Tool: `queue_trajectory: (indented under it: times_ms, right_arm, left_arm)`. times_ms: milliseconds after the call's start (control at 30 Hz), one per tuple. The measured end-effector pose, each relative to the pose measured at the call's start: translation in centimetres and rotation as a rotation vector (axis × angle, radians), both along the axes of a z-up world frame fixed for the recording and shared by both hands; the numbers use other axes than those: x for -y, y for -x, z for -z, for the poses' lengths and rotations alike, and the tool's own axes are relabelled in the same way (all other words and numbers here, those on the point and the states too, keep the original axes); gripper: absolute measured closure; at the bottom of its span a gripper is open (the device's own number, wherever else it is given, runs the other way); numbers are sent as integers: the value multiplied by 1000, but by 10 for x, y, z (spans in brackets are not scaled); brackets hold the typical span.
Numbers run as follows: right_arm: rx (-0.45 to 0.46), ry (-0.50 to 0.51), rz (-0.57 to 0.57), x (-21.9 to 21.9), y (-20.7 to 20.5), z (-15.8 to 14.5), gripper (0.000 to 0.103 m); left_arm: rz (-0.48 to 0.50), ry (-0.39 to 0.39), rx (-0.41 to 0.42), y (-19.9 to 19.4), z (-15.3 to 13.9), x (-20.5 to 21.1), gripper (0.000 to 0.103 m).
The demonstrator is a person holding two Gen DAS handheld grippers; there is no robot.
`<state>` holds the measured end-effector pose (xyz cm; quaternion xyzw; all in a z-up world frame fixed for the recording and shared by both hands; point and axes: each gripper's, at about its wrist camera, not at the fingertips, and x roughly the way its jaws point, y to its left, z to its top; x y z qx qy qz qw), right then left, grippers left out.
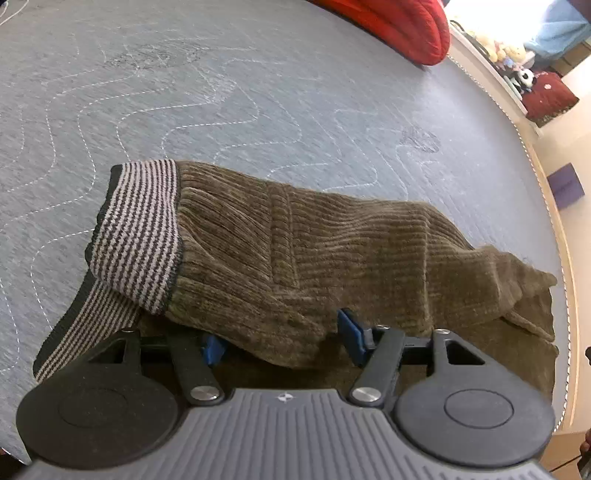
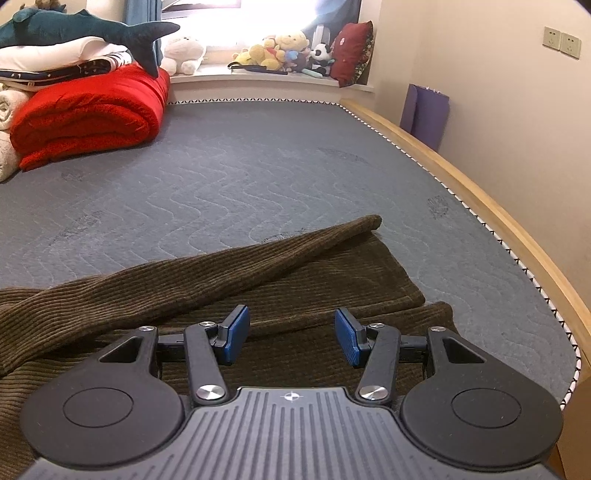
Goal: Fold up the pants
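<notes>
A grey quilted mattress [image 2: 258, 177] fills the frame, bordered at 3 o'clock by a wooden bed rail [image 2: 480, 192]. At 10 o'clock a folded red blanket [image 2: 88, 118] lies under stacked linens and a plush shark [image 2: 85, 29]. At 12 o'clock, stuffed toys [image 2: 280, 48] line the window ledge; a purple bag [image 2: 424, 110] leans at 2 o'clock

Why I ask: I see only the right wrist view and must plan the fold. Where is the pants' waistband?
Observer: The striped waistband sits at the left end of the pants in the left wrist view, on the mattress.
Operator: Is it flat?
Observer: No; its top layer bulges up, and the lower layer pokes out beneath.
Operator: And the left tongs?
Observer: The left tongs are open, with a hump of cloth between their pads.
</notes>
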<state>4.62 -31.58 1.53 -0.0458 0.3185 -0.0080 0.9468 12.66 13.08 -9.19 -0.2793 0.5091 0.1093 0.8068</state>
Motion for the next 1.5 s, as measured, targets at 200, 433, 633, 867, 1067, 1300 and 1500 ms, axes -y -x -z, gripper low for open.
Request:
queue_trajectory:
  times_ms: [200, 433, 633, 867, 1067, 1300, 1500]
  right_arm:
    - [-6, -3, -2, -5, -7, 7, 50]
    - [1, -164, 29, 5, -20, 20, 76]
    - [0, -440, 94, 31, -37, 31, 82]
    - [-83, -628, 120, 40, -68, 57, 80]
    - [-160, -754, 171, 42, -109, 91, 71]
    - [-220, -793, 233, 38, -150, 118, 66]
    - [-227, -747, 249, 21, -165, 123, 64]
  left_arm:
    - [19, -100, -12, 1, -5, 3, 85]
    - [42, -201, 65, 4, -24, 12, 86]
    - [31, -187, 37, -3, -18, 15, 86]
    - [10, -174, 6, -13, -15, 15, 86]
    - [-19, -155, -21, -20, -12, 11, 83]
    - [-46, -115, -34, -24, -10, 2, 81]
    - [-29, -124, -26, -25, -12, 2, 85]
